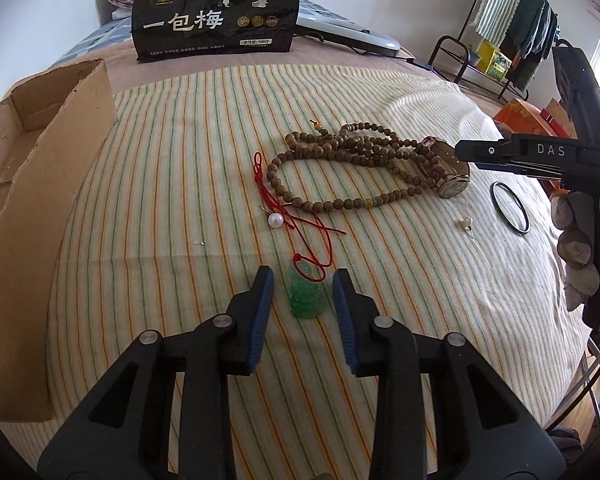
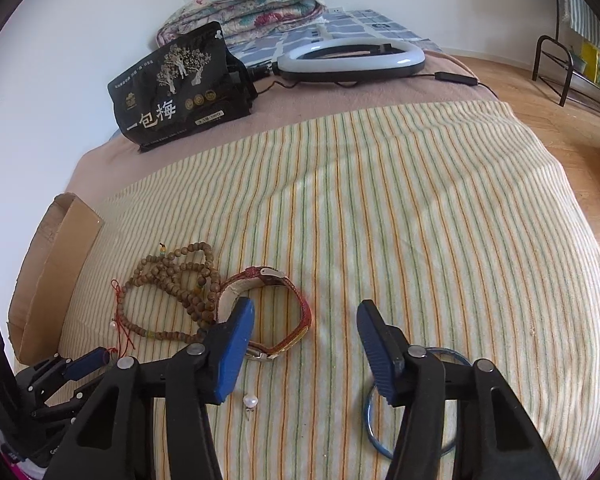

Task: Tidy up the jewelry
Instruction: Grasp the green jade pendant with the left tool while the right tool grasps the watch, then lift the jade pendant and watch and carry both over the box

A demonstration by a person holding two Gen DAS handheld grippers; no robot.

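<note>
My left gripper [image 1: 303,276] is open, its blue pads either side of a green jade pendant [image 1: 306,294] on a red cord [image 1: 288,208], not touching it. A brown wooden bead necklace [image 1: 340,168] lies beyond, with a red-strapped watch [image 1: 446,170] at its right end. Two pearl earrings [image 1: 275,220] [image 1: 466,223] and a dark bangle [image 1: 510,208] lie on the striped cloth [image 1: 180,200]. My right gripper [image 2: 306,312] is open and empty above the watch [image 2: 276,312]; the beads [image 2: 172,280] lie left, one pearl earring [image 2: 251,402] below, and the bangle [image 2: 370,420] under its right finger.
An open cardboard box [image 1: 24,200] stands at the cloth's left edge; it also shows in the right wrist view [image 2: 52,272]. A black snack bag [image 1: 216,12] and a ring light [image 2: 352,58] sit at the back of the bed. A clothes rack [image 1: 512,28] stands at far right.
</note>
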